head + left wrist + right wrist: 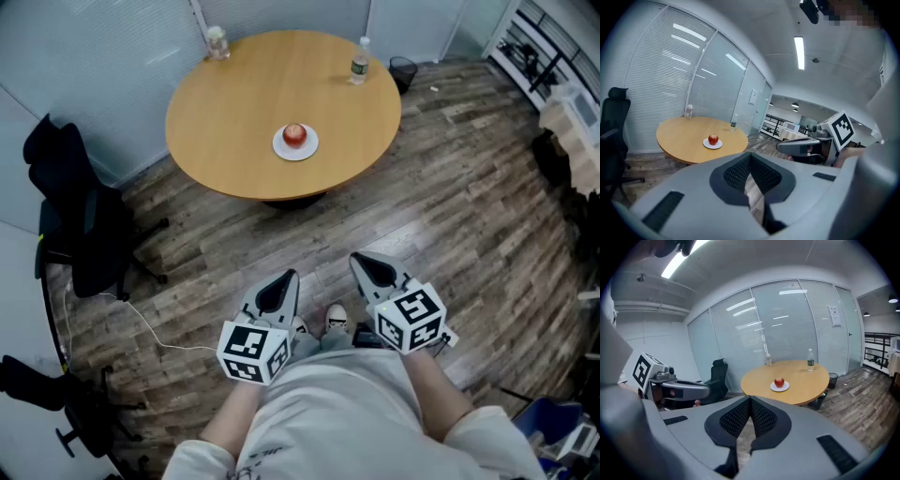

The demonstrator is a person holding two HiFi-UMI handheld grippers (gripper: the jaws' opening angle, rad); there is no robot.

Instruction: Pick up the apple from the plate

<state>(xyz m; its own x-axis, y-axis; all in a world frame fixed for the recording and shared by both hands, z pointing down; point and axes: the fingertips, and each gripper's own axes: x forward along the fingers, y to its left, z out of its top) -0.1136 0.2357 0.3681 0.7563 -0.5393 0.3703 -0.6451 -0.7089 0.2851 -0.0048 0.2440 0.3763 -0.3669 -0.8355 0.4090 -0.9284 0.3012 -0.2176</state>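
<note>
Apple point(294, 134) on white plate point(279, 146), upper centre on round counter point(234, 103); left gripper point(285, 278) and right gripper point(362, 262) at bottom centre, well apart from it, jaws closed, empty; bottle point(359, 64) label too small to read.

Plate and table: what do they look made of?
Plate: plain white and smooth, likely glazed ceramic, though plastic is possible. Table: even tan top with a soft sheen and no clear grain, probably wood veneer or laminate.
</note>
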